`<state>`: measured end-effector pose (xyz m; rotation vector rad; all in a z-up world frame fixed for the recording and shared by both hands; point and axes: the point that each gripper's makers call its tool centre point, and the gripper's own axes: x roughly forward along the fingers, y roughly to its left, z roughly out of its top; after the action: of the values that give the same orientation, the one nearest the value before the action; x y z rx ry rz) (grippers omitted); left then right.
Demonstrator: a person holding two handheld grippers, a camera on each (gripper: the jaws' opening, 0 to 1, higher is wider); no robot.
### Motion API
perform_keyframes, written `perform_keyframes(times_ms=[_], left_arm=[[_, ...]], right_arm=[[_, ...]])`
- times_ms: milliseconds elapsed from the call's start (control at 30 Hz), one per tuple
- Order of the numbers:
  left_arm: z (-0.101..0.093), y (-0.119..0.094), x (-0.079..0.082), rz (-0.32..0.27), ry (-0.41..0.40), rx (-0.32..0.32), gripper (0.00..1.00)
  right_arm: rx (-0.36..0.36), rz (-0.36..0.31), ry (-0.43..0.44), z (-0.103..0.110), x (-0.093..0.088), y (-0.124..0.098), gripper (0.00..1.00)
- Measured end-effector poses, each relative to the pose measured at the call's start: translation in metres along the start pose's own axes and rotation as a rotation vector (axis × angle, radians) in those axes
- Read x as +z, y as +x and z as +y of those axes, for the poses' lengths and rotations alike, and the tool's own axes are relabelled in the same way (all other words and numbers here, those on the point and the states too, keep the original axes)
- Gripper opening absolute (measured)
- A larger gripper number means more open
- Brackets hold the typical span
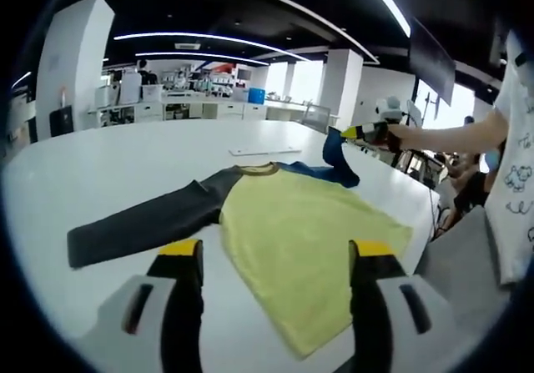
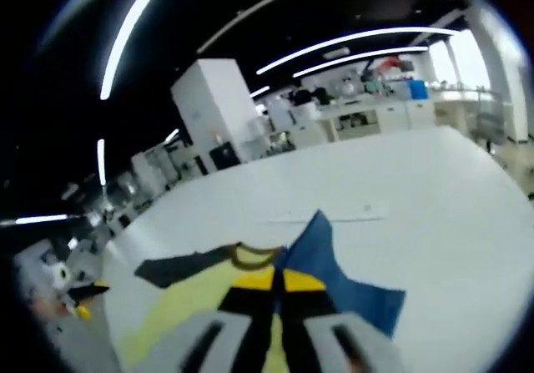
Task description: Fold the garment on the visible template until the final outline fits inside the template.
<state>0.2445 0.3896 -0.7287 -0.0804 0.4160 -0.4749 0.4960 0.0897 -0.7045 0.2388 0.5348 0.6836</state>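
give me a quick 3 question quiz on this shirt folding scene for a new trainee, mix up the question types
1. True or false: the right gripper is shut on the blue sleeve and holds it lifted off the table.
2. Multiple choice: which part of the shirt lies flat and stretched out on the table? A) the dark grey sleeve B) the blue sleeve C) neither
3. Fill in: the left gripper hovers over the shirt's yellow body with its jaws ____.

Key: 1 true; 2 A; 3 open, holding nothing.
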Motion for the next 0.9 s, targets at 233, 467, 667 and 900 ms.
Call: perform_keyframes(times_ms=[233,467,667,900], left_arm=[[0.005,-0.001,-0.002,-0.003,-0.007,0.001,0.67],[0.008,0.0,-0.004,-0.006,-0.017,-0.002,0.66],[0.004,0.004,-0.006,0.005,-0.024,-0.021,0.66],[0.002,0.007,-0.008,0.03,-0.016,-0.047,0.7]], right_arm=[[0.08,0.004,0.009,0.037,0.004,0.032,0.0],[0.149,0.026,-0.006,0.076,0.0,0.055,0.0],[0.199,0.04,-0.008,0.103,-0.002,0.074,0.0],[0.256,0.058,-0.018,0.142,-0.007,0.088,0.0]])
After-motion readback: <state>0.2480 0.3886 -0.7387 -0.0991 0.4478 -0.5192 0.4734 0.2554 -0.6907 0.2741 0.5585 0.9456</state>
